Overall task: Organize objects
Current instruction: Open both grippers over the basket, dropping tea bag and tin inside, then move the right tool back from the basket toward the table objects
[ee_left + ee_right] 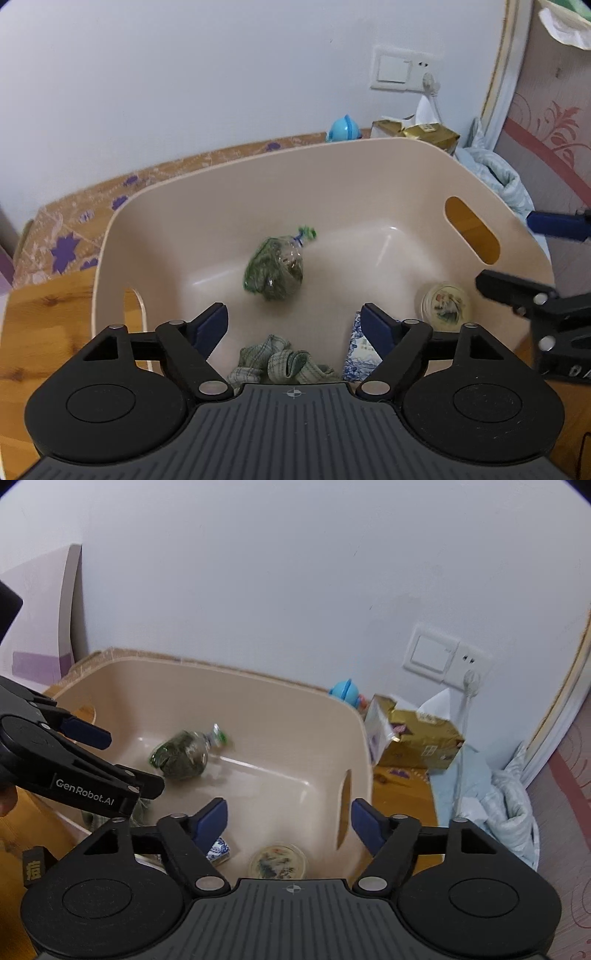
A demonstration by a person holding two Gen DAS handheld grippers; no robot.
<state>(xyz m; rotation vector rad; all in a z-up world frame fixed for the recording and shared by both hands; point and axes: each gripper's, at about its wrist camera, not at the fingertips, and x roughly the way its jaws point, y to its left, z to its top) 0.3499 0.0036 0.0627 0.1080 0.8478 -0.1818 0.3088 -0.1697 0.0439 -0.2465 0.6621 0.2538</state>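
A beige plastic basket (258,158) (258,681) with handle slots sits on a wooden table. In it lie a clear bag of green leaves (275,271) (183,755), a green plaid cloth (280,360), a blue-and-white packet (358,354) (221,850) and a round picture-lidded tin (447,302) (277,862). My left gripper (293,325) (122,760) hangs open over the near side, above the cloth, holding nothing. My right gripper (288,823) (532,254) stands open over the basket's right end, above the tin, also holding nothing.
Behind the basket stand a blue toy (343,127) (345,692) and a gold box (424,134) (417,742) by the wall socket (402,70). Light blue bedding (498,173) lies at the right. A flower-patterned box edge (74,229) runs along the wall.
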